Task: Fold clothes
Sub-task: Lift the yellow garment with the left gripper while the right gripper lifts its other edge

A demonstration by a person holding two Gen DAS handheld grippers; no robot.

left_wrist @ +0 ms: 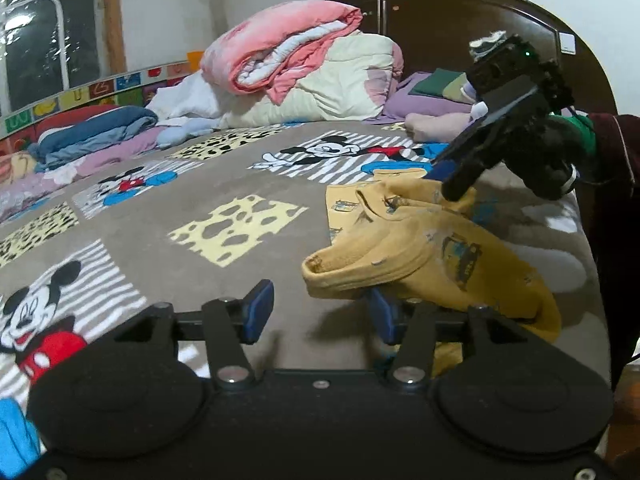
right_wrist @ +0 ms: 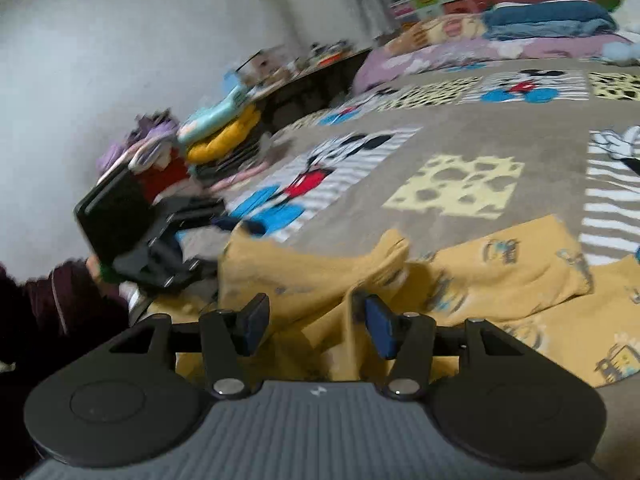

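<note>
A yellow printed garment point(left_wrist: 440, 256) point(right_wrist: 500, 280) lies crumpled on the bed at its near right side. My left gripper point(left_wrist: 322, 314) is open just above the blanket; the garment's rolled hem droops over its right finger. In the right wrist view the left gripper point(right_wrist: 236, 224) shows at the garment's left edge. My right gripper point(right_wrist: 316, 328) is open over the yellow cloth, with a raised fold standing between its fingers, close to the right pad. Seen from the left wrist, the right gripper point(left_wrist: 456, 190) points down onto the garment's far bunched part.
A grey blanket point(left_wrist: 200, 200) with cartoon mouse and cheese patches covers the bed. Pink and cream quilts point(left_wrist: 296, 52) and folded blue bedding point(left_wrist: 96, 128) are piled at the far side by a dark headboard point(left_wrist: 440, 16). Stacked clothes point(right_wrist: 216, 136) sit beyond the bed. A dark red sleeve point(right_wrist: 60, 304) holds the left gripper.
</note>
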